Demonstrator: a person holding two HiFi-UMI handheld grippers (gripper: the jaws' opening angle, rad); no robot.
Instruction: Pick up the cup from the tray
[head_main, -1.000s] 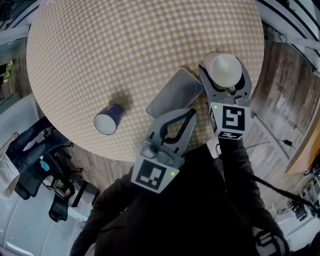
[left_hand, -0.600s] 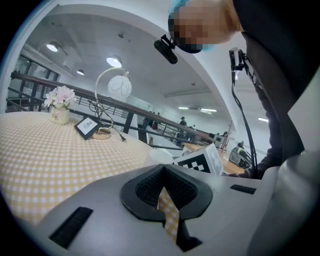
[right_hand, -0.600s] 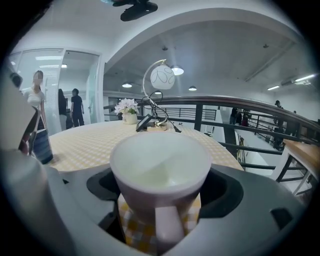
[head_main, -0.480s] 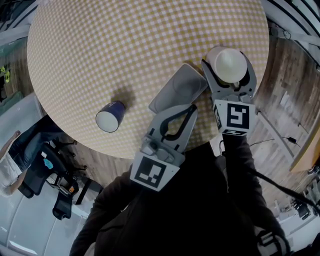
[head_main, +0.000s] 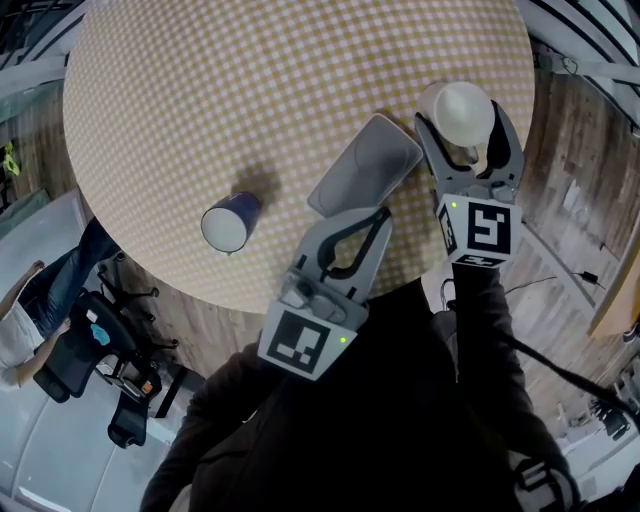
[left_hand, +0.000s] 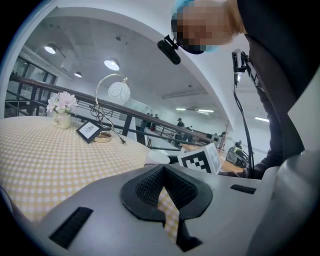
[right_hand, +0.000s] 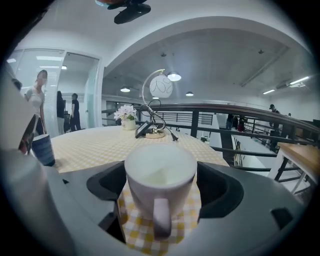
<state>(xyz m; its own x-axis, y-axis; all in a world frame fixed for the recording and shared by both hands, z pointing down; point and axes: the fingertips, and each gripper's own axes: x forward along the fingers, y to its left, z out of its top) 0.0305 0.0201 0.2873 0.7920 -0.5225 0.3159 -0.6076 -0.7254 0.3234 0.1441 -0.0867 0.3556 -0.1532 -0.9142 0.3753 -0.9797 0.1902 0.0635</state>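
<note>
Round checked table (head_main: 250, 100), open hall behind. We note that, against a second ago, the right tool (head_main: 465, 125), pinching the white cup (head_main: 462, 110), now stands apart from the grey tray (head_main: 365, 180), at its 2 o'clock. We judge the pick-up done. Left tool (head_main: 383, 218) is pressed together, empty.

white cup (right_hand: 160, 172) upright, seemingly just beside grey tray (head_main: 365, 178)
</note>
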